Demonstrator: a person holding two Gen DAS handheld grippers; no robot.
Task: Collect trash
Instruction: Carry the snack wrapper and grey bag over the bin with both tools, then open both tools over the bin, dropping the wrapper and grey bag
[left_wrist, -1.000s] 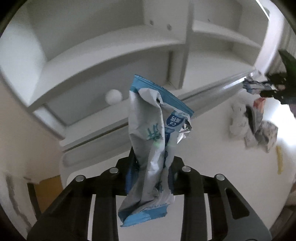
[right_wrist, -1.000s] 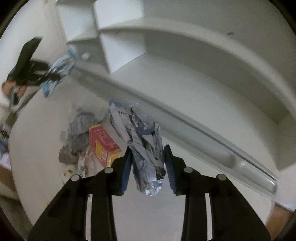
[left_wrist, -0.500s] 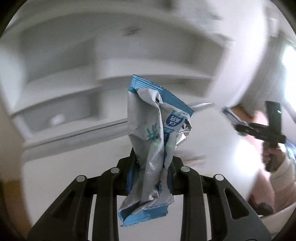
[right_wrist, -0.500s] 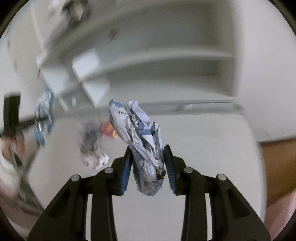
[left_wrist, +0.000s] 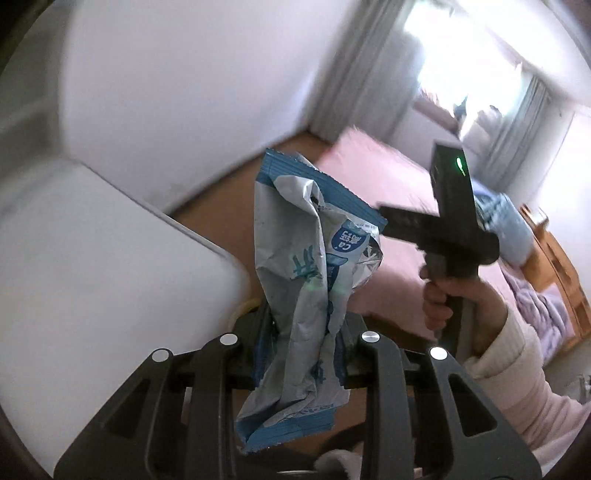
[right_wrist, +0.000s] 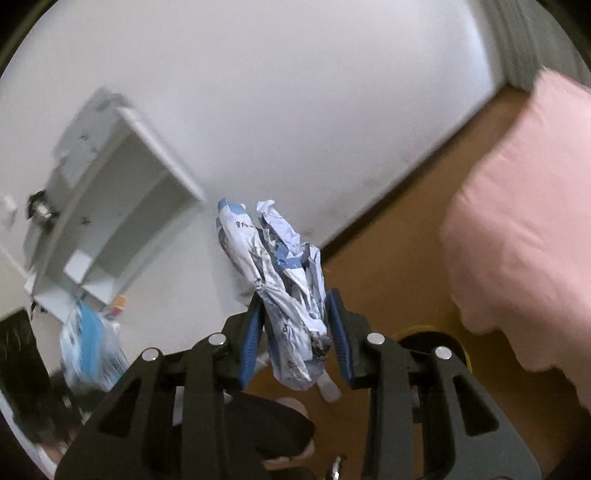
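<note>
Left wrist view: left hand-held gripper (left_wrist: 301, 354) clamps the blue snack wrapper (left_wrist: 306, 295); right hand-held gripper (right_wrist: 295, 332) pinches crumpled paper (right_wrist: 288, 288). Carrying both off; next, likely find the yellow-rimmed bin (right_wrist: 432, 332).

A white wall (right_wrist: 295, 110) meets a brown wooden floor (right_wrist: 399, 266), beside a bed with a pink cover (right_wrist: 524, 229), a white shelf unit (right_wrist: 122, 192), grey curtains (left_wrist: 373, 74) at a bright window (left_wrist: 461, 48), and a white counter (left_wrist: 92, 266).

Daylight glare from window (left_wrist: 461, 59) upper right; backgrounds motion-blurred; fisheye bending, dark corners.
</note>
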